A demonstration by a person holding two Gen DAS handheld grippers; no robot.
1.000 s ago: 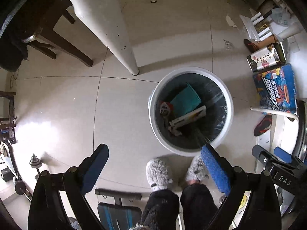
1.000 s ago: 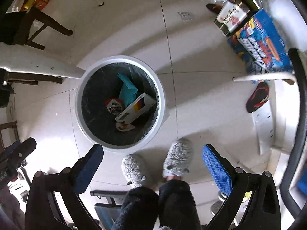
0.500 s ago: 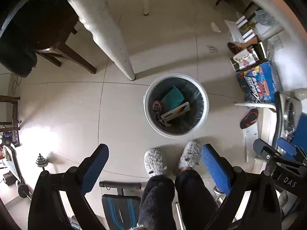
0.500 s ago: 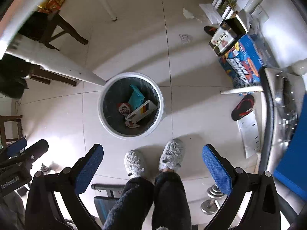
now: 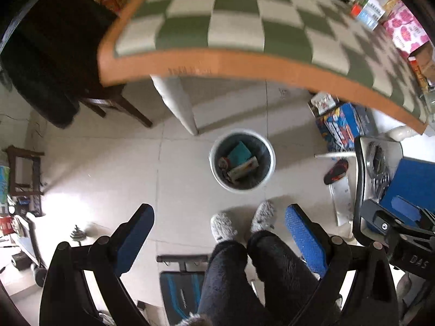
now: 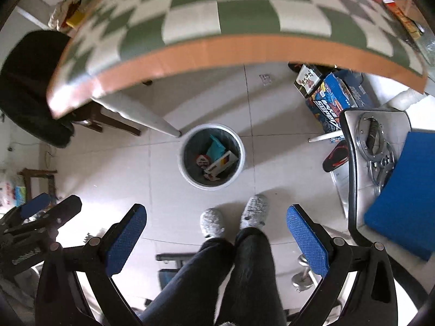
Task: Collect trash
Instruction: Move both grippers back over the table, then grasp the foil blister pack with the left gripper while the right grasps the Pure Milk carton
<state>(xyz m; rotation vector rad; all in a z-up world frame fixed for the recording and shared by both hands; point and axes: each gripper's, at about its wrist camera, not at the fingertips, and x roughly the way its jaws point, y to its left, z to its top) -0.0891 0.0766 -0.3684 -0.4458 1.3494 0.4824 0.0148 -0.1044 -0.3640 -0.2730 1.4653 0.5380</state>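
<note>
Bin (image 5: 267,175): round, white, dark liner, teal packet (image 5: 239,152) inside | left gripper (image 5: 217,233): jaws spread, empty | right gripper (image 6: 216,233): same

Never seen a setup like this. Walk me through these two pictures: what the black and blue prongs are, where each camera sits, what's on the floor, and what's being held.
No robot here: a person, whose slippers show below, holds a two-finger tool in each hand. Each picture comes from a fisheye camera on one tool, looking along its fingers. The prongs with blue pads are the left gripper and the right gripper. Both are spread wide and hold nothing. On the tiled floor stands a white trash bin containing a teal packet and a flat white box. Above is the checkered table, with a pink box near its far edge.
</note>
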